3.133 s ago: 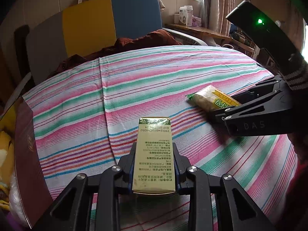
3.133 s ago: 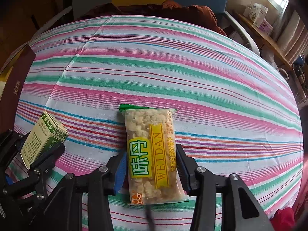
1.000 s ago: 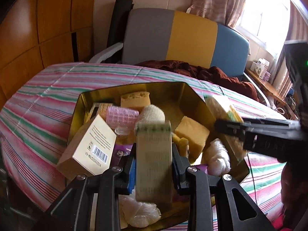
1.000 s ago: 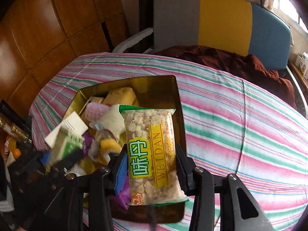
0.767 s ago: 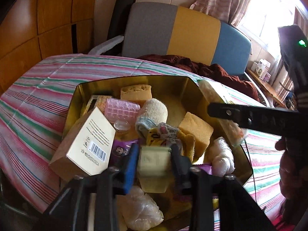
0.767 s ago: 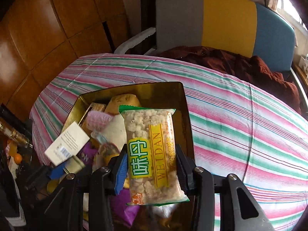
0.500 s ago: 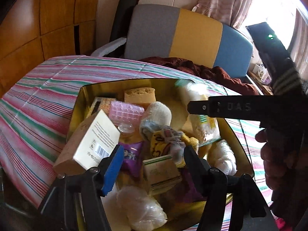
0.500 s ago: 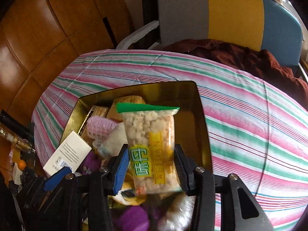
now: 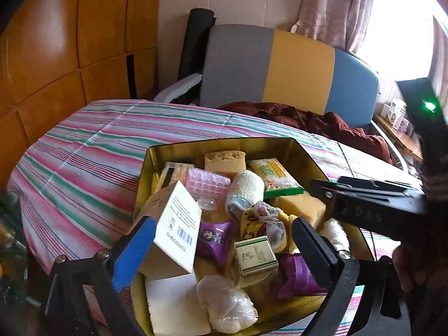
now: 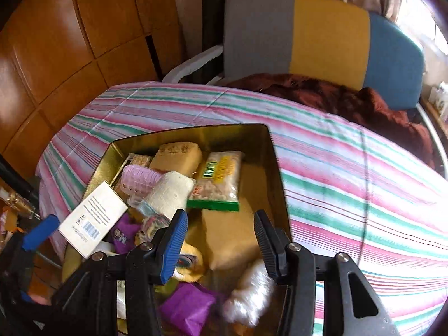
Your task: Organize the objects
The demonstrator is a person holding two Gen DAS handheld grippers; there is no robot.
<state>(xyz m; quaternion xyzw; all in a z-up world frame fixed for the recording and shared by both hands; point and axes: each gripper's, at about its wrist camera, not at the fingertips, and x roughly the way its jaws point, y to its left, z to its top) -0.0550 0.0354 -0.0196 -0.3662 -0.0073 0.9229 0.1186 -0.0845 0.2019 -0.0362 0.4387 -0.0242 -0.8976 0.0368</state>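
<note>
Gold tin (image 9: 218, 144), frame centre, is already holding green carton (image 9: 256, 254) and snack packet (image 10: 221, 179). Left gripper (image 9: 224, 246) and right gripper (image 10: 221, 232) are both opening, pinching nothing. Striped cloth (image 10: 350, 173) is showing nothing left.

Box (image 9: 156, 165) near rim cut by my left view's bottom edge. Carton (image 9: 171, 231) hides stuff under it. Print on green pack (image 9: 255, 253) too small to read. Snack bag (image 10: 219, 179) label blurred in right view. Left clutter (image 9: 8, 240) unreadable.
</note>
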